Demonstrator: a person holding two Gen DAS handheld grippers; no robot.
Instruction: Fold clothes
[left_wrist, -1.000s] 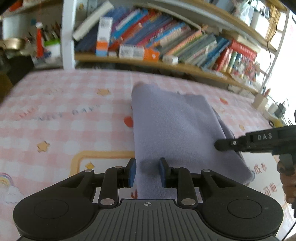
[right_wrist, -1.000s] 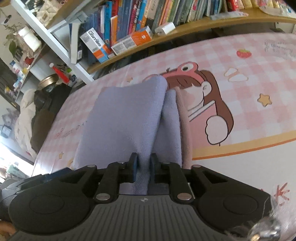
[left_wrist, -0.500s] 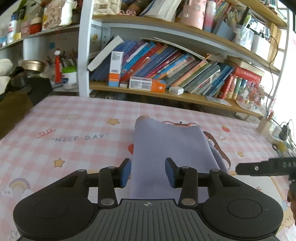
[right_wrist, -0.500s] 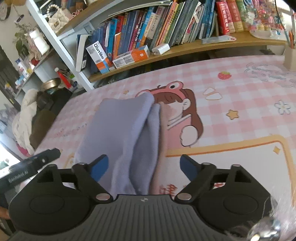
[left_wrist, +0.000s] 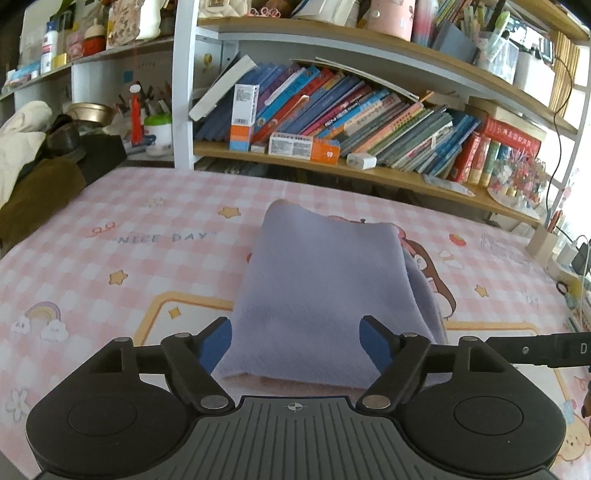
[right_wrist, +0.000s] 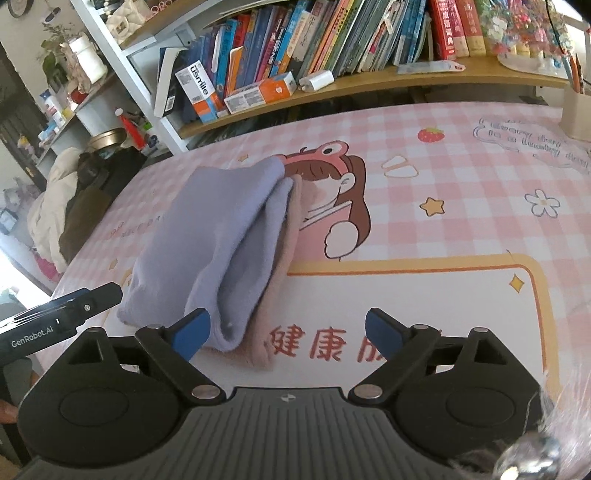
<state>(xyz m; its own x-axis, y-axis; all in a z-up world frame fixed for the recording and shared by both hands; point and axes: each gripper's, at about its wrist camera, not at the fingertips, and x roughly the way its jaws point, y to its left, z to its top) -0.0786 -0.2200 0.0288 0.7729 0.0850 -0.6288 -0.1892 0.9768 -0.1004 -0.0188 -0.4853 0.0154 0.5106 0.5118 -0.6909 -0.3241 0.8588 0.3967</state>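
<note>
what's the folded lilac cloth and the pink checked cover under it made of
Lilac cloth: looks like soft fleece or brushed knit, matte and fuzzy, with thick rounded folds and a pinkish underside. Pink checked cover: probably smooth printed fabric or vinyl, flat with crisp cartoon prints; which one is unclear.

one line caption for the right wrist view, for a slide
Right tool open above the near end of a folded lilac garment lying on a pink checked cartoon mat.

A pink checked mat (left_wrist: 110, 258) covers the table. At twelve o'clock, books (left_wrist: 351, 114) lean on a shelf (left_wrist: 388, 173); at nine, heaped clothes (left_wrist: 22, 147).
</note>
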